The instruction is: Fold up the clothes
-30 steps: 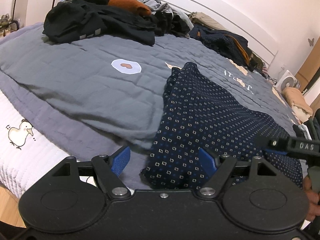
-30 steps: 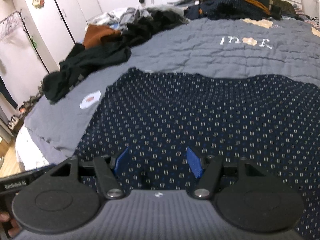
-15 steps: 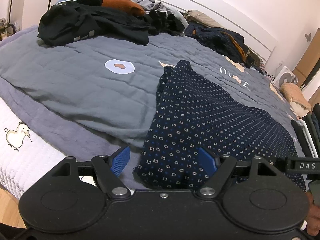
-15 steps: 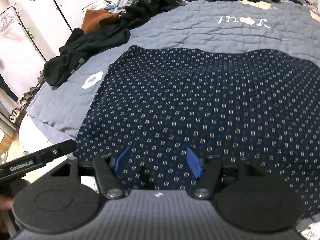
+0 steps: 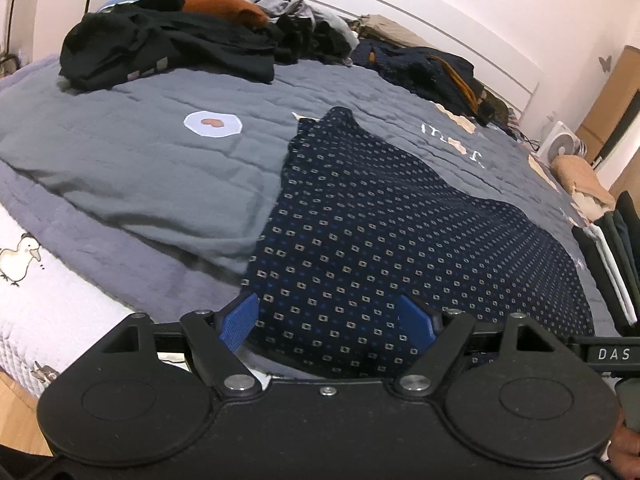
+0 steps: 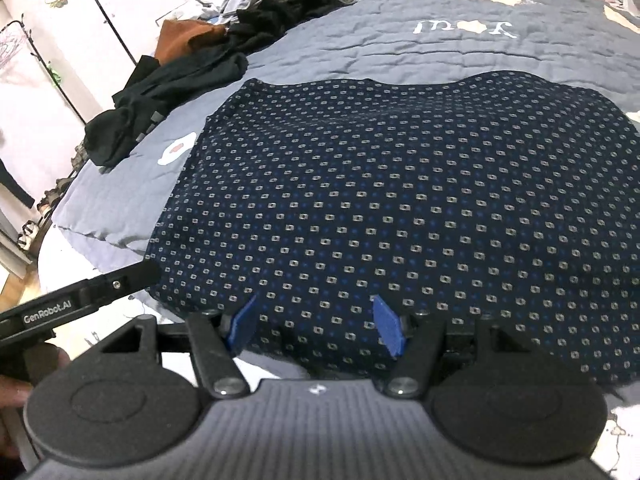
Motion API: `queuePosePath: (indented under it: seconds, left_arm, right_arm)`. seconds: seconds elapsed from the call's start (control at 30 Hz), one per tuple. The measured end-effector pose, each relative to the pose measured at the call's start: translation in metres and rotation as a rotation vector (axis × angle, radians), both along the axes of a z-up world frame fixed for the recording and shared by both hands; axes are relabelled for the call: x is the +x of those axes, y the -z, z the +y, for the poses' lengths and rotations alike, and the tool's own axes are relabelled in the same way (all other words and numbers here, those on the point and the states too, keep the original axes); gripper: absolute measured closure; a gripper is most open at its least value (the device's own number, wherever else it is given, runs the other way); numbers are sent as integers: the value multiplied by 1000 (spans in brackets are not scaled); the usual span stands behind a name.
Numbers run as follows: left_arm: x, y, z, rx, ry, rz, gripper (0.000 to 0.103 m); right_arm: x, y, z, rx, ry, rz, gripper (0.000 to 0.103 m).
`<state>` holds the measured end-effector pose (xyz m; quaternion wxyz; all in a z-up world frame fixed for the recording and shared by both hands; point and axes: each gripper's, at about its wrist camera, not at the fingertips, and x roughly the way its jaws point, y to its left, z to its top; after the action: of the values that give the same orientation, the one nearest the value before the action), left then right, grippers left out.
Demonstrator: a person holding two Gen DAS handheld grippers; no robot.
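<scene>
Both hand-held grippers, left [image 5: 328, 322] and right [image 6: 314, 326], have dropped closer to the dotted navy garment's [image 6: 400, 200] near hem, jaws wide open, so a grab looks likely.

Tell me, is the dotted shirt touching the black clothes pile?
Apart. The right wrist view shows bare grey quilt between the shirt and the pile.
</scene>
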<state>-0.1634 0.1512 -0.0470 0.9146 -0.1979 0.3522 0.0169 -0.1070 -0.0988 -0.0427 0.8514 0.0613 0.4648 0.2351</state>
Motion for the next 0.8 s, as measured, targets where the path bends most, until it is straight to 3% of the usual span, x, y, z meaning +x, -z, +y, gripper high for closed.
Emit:
queuePosePath:
  seconds: [0.8]
  left_arm:
    - [7, 2, -46, -5, 75, 3, 26]
  right_arm:
    - [-17, -4, -92, -12, 136, -29, 40]
